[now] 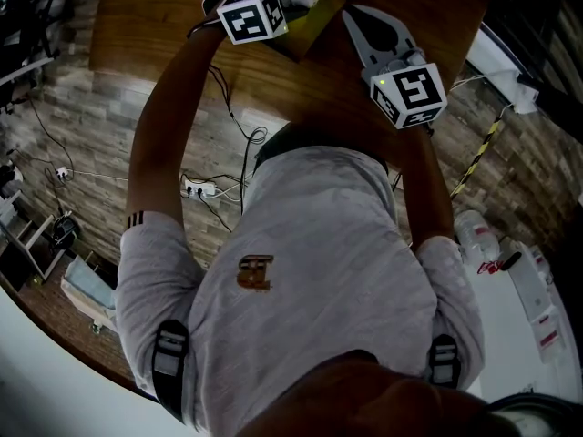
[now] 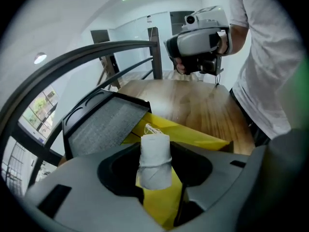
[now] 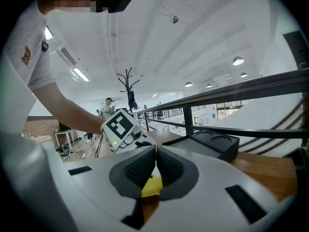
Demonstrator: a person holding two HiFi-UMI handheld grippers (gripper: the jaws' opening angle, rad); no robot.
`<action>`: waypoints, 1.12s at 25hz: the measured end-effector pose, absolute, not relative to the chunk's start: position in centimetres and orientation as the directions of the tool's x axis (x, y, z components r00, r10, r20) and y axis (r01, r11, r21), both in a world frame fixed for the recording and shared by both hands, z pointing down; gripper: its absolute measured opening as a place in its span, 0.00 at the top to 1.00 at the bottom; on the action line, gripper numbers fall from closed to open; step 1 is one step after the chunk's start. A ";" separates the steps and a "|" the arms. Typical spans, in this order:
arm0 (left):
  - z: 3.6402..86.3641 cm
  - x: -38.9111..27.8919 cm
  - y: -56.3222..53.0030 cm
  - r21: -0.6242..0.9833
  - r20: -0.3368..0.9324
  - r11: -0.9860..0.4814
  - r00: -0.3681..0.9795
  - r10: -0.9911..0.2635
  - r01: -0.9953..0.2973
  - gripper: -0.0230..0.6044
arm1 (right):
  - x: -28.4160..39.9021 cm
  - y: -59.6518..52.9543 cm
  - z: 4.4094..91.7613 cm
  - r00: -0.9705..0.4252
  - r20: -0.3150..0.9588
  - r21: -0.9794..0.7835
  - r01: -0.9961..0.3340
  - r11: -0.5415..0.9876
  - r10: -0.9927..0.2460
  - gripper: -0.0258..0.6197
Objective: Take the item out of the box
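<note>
In the left gripper view a white wrapped roll (image 2: pixel 154 166) stands upright between the pads of my left gripper (image 2: pixel 154 149), which are shut on it. It hangs just above an open yellow box (image 2: pixel 193 137) on the wooden table (image 2: pixel 203 105). A black case with grey foam lining (image 2: pixel 104 124) lies to the left of the box. My right gripper (image 3: pixel 155 151) is shut with nothing between its pads and is held above the table. It faces the left gripper's marker cube (image 3: pixel 120 127). In the head view both grippers are over the table, the left (image 1: pixel 250 12) and the right (image 1: pixel 383 48).
A dark metal railing (image 2: pixel 96 50) runs along the far side of the table. A black tray with round recesses (image 3: pixel 212 144) sits by the railing. The person stands at the table's near edge, with cables and a power strip (image 1: pixel 202 188) on the floor.
</note>
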State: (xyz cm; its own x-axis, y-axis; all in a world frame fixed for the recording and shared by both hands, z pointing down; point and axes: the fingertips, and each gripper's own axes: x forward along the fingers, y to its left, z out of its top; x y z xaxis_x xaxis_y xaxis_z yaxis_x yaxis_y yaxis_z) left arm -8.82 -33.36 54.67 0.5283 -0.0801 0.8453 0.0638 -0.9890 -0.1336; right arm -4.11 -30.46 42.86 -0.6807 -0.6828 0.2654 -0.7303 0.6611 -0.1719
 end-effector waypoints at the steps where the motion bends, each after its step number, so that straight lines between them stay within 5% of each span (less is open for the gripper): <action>1: 54.2 -8.8 -33.3 -0.147 0.835 -0.988 0.542 -0.097 0.049 0.63 | -4.2 -30.3 42.7 -0.682 0.263 -0.170 -0.729 0.663 -0.682 0.91; 28: 38.5 -7.5 -27.4 -0.156 0.295 -0.886 0.836 -0.463 -0.436 0.63 | -4.0 -24.8 37.4 -0.708 0.196 -0.130 -0.704 0.698 -0.678 0.91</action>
